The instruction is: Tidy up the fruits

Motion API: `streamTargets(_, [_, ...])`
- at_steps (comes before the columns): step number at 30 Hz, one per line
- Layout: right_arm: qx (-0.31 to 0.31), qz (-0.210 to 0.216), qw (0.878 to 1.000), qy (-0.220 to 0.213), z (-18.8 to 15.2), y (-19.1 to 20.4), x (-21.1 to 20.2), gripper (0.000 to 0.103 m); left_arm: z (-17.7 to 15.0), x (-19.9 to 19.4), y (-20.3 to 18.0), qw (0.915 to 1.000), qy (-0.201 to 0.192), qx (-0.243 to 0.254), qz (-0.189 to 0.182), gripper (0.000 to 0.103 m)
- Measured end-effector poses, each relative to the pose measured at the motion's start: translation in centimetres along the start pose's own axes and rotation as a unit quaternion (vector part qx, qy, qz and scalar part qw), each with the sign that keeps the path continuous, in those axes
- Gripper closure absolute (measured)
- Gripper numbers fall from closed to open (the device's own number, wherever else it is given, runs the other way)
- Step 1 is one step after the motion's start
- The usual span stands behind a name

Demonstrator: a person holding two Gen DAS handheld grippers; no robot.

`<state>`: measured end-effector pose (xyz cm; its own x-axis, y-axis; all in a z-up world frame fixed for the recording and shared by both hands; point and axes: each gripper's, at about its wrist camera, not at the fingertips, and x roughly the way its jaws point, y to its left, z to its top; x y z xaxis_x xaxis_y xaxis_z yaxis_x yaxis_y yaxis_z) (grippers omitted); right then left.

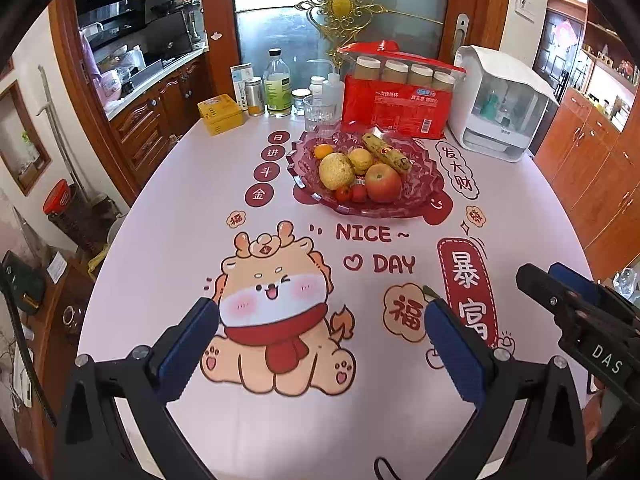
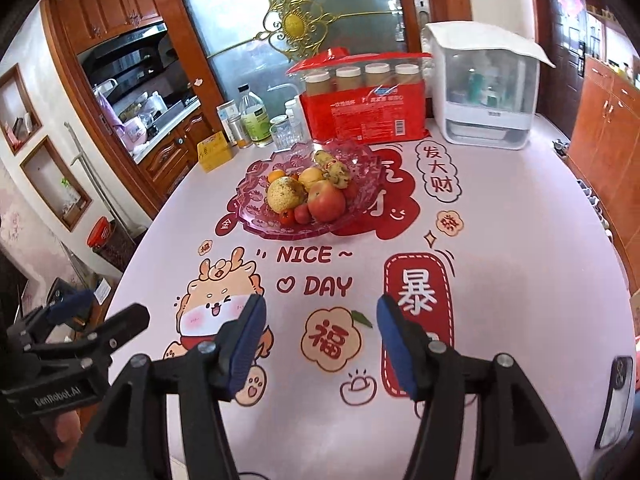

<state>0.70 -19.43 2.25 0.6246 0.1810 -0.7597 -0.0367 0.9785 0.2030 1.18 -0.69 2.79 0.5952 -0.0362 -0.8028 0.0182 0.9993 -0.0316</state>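
Note:
A pink glass fruit plate (image 1: pixel 424 196) (image 2: pixel 256 220) stands on the far half of the table. It holds a red apple (image 1: pixel 383 182) (image 2: pixel 326 201), a rough yellow-green pear (image 1: pixel 337 171) (image 2: pixel 285 195), a yellow fruit (image 1: pixel 361 160) (image 2: pixel 311 178), a small orange (image 1: pixel 321 151), small tomatoes (image 1: pixel 351 193) (image 2: pixel 295 214) and a spotted banana (image 1: pixel 386 152) (image 2: pixel 336 168). My left gripper (image 1: pixel 322 326) hovers open over the near table, nothing between its blue pads. My right gripper (image 2: pixel 320 322) also stands open and empty, well short of the plate; in the left wrist view it shows at the right edge (image 1: pixel 560 296).
Behind the plate stand a red pack of paper cups (image 1: pixel 396 108), a white dispenser box (image 1: pixel 502 106), a drinking glass (image 1: pixel 319 113), bottles (image 1: pixel 278 84) and a yellow tin (image 1: pixel 220 115). A small green leaf (image 2: pixel 361 317) lies on the printed tablecloth. A phone (image 2: pixel 614 400) lies at the near right.

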Motion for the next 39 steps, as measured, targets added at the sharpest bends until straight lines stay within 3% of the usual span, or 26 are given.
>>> streamTargets(13, [-0.005,-0.010,1.000,-0.019,-1.7,0.9,-2.5,0.040,-1.2,-2.3,-0.1,0.9997,-0.013,-0.011,0.019,0.001])
streamTargets(39, [-0.015,-0.007,1.000,-0.013,-2.3,1.5,-2.6,0.040,-1.9,-3.2,-1.1,0.9996,-0.016,0.000,0.024,0.001])
